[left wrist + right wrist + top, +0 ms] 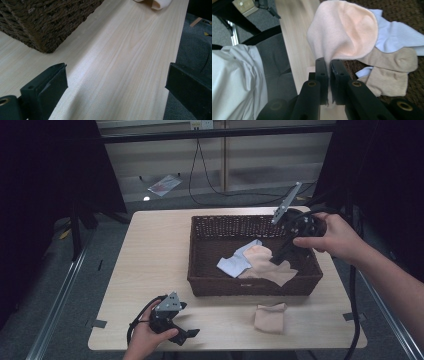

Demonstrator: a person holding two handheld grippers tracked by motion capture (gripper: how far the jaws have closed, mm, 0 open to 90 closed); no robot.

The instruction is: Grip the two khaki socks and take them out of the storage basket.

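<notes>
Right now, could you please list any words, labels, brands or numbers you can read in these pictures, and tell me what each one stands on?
None: no readable text in any view.
The wicker basket, the pink sock in the right gripper, the beige socks and the folded sock on the table bear no visible print.
The sheet on the floor behind the table has red marks too small and blurred to read.

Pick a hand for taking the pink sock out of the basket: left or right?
Right. The right gripper is already shut on the pink sock over the basket. The left gripper sits open near the table's front edge, holding nothing.
</notes>
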